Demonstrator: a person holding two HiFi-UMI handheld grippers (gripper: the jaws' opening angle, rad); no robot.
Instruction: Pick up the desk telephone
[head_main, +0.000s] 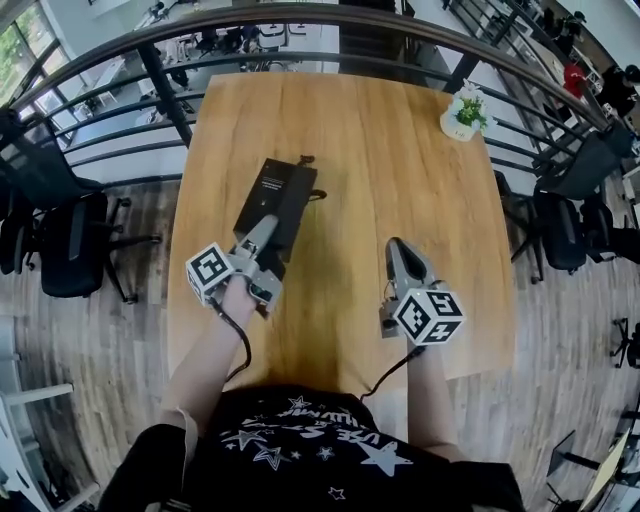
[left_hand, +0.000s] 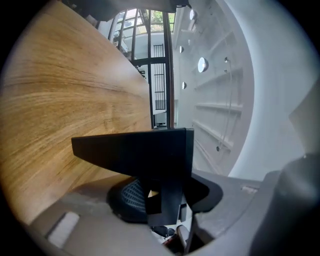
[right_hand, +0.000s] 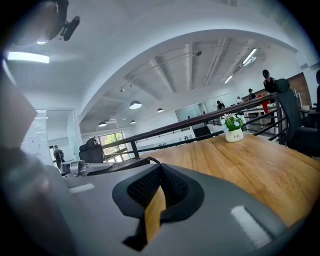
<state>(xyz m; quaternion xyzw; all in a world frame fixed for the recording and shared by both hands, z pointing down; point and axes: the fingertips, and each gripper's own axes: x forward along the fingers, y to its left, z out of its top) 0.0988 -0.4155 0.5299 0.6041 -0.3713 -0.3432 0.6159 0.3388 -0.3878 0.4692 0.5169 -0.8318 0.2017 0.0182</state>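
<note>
Left hand-held gripper gripped the black desk telephone's near edge, mid-left on the counter, right hand-held gripper closed, empty; lift step, next needs a level raise.

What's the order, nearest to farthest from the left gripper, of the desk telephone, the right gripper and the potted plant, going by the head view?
1. The desk telephone: gripped in the jaws of the left gripper, left of the table's middle.
2. The right gripper: alongside, over the near right part of the table.
3. The potted plant: at the far right corner.
</note>
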